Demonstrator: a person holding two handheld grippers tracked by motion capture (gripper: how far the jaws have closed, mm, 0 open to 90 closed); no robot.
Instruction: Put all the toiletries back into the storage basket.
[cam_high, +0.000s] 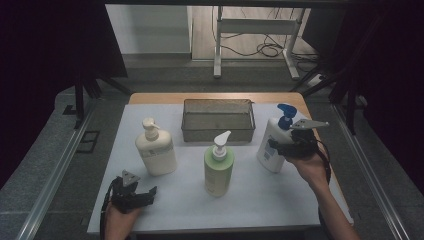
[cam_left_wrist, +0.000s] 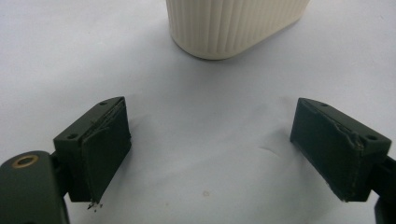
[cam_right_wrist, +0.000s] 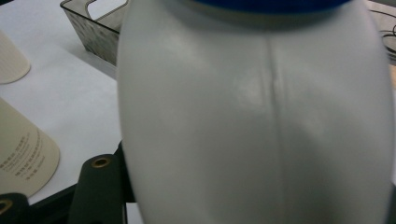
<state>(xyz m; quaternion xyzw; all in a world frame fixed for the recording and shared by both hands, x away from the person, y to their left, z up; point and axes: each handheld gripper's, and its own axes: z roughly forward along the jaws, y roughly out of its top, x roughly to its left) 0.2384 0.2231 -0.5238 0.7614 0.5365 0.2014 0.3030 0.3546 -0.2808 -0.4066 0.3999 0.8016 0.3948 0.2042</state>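
The right claw reaches in from the right at the white bottle with the blue pump, which stands upright near the right edge of the bench, just right of the wire basket. In the right gripper view the bottle's rounded body sits between the jaws and hides their pads; the claw looks clenched on the bottle, though the contact itself cannot be seen. Little open bench is left between this bottle and the right edge, while a narrow lane runs between it and the basket's right end.

The left claw rests low at the near left corner, close to the front edge, released, its jaws spread wide with bare bench between them. Just ahead of it stands the cream pump bottle, whose ribbed base shows at the top of the left gripper view, clear of both jaws.

The green pump bottle stands mid-bench, in front of the basket, with open lanes on either side separating it from the other two bottles.
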